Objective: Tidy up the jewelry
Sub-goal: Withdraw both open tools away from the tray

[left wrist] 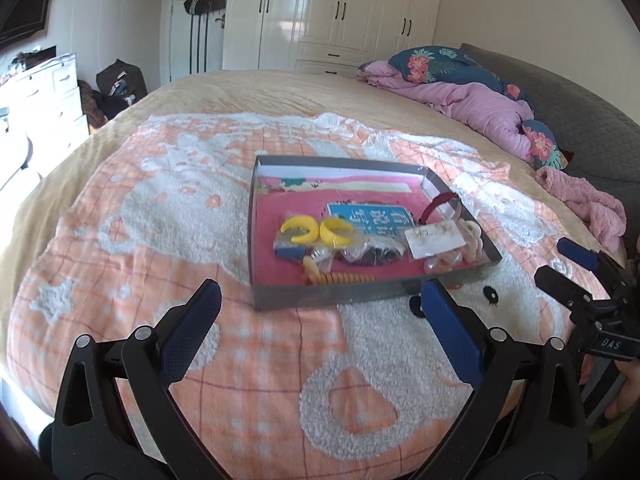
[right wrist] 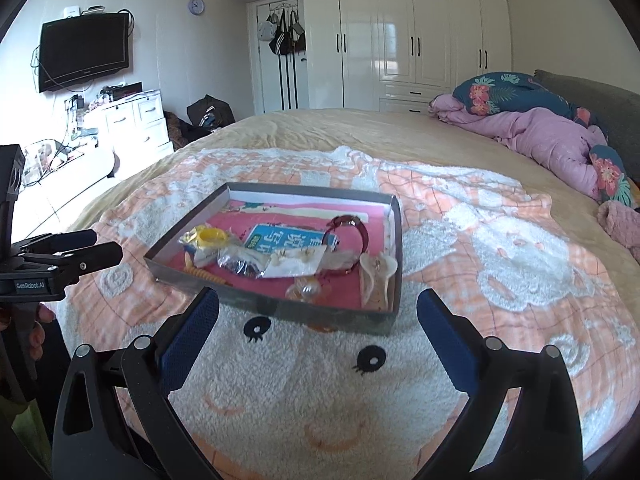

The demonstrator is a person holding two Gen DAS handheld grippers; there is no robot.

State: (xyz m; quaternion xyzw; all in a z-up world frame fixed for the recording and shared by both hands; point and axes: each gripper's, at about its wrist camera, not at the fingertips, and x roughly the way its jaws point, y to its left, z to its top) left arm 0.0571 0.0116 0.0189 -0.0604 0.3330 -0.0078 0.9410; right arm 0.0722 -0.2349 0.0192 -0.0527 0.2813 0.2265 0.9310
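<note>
Left claw (left wrist: 318, 300) and right claw (right wrist: 318, 308) nearest, both spread wide and empty, above the orange-and-white blanket (left wrist: 160, 220) on the bed.

Grey shallow box (left wrist: 320, 300) lies flat on blanket just beyond both claws, pink-lined. Inside, loosely heaped: two yellow hoop earrings (left wrist: 316, 232) in a clear packet, white earring card (left wrist: 434, 240), dark red bangle (right wrist: 348, 240), cream hair claw clip (right wrist: 376, 276), orange coil tie (left wrist: 340, 278), blue printed label (left wrist: 364, 220). Several pieces overlap. Pink quilt (left wrist: 460, 96) bunched well behind; white wardrobe (right wrist: 420, 32) along far wall.
</note>
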